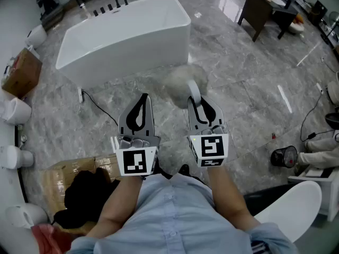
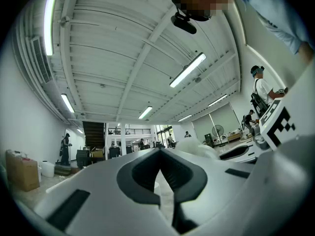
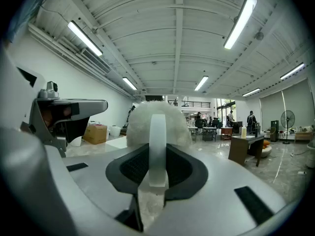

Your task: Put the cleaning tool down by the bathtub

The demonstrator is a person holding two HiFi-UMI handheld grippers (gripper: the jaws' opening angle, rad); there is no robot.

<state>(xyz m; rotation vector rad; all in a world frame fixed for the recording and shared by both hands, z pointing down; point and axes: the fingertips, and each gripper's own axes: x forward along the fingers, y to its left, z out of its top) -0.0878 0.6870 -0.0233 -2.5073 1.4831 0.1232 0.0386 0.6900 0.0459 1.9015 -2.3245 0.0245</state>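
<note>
The right gripper point(image 1: 196, 103) grasps the fluffy white-headed cleaning tool point(image 1: 180, 81) by its handle, off the floor near the white rectangular bathtub point(image 1: 122, 36); setting it down remains. The left gripper point(image 1: 143, 100) is clenched, empty.

Head view overlooks bathtub point(image 1: 139, 53); gripper views forward.

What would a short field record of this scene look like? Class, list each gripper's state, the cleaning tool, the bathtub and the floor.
Left gripper: jaws together, nothing between them
Right gripper: closed on the white handle of the cleaning tool
Cleaning tool: fluffy white head, pointing away from the person, not yet set down
Bathtub: white, freestanding, ahead of both grippers
Floor: glossy grey marble tiles
Nearby: cardboard box left of the tub, dark table at far right
</note>
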